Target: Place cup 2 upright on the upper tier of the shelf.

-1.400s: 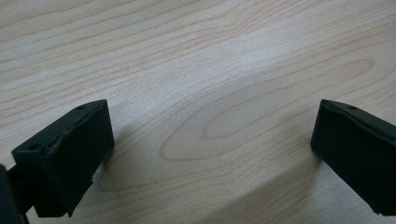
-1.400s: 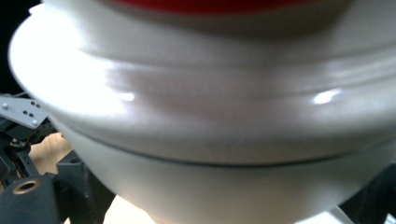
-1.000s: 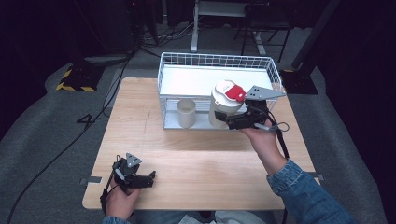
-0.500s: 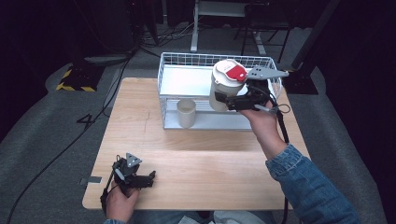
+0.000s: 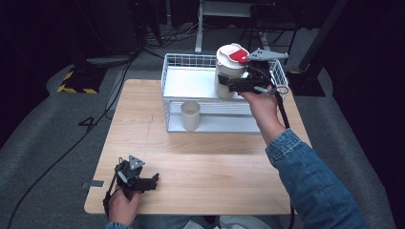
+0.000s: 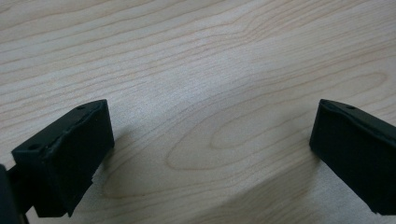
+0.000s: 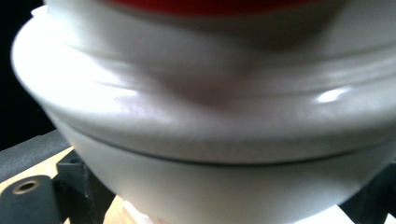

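The right gripper [image 5: 235,85], clamped on the white container with the red-marked lid [image 5: 230,71], has travelled away from the person and upward relative to the white wire basket [image 5: 191,61]. One second ago the container stood low at the basket's near right corner, close beside the beige cup. Half a second ago it was raised level with the basket's right rim. It is now carried above the basket's far right portion, well apart from the cup. The person's right forearm [image 5: 305,167] has extended further across the table.
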Demonstrator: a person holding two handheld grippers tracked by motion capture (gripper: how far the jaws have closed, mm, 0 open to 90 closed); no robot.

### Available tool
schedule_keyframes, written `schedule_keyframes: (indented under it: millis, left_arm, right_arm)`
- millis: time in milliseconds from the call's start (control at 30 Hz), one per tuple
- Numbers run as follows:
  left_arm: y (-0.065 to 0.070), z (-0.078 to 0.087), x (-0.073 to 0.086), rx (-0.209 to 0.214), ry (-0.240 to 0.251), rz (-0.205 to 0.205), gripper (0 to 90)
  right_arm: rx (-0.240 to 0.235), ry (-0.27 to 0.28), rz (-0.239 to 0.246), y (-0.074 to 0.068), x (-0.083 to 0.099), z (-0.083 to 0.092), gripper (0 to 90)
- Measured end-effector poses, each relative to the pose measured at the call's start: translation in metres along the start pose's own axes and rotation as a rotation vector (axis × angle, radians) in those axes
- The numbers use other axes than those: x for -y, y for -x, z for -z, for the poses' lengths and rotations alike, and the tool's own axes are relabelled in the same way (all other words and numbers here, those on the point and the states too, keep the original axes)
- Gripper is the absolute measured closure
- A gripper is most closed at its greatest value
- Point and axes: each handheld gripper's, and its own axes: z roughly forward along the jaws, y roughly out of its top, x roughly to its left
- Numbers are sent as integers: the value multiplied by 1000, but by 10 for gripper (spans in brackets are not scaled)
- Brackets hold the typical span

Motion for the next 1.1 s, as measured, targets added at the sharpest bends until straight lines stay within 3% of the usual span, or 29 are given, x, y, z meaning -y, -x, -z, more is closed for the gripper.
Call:
schedule_keyframes:
  millis: [300,600,733,1100]
  left_arm:
    - [-1,0,0,-1,0,2,1]
    - [-1,0,0,-1,0,3,2]
    - [-1,0,0,-1,1,2,1]
    - [-1,0,0,-1,0,3,1]
  right_arm:
    - [54,-13,-31,18,-3,-23,103]
    - [78,-25,-60,31,1,-39,102]
    - [79,-27,-81,33,3,-41,102]
    - [79,-36,-73,34,2,-44,101]
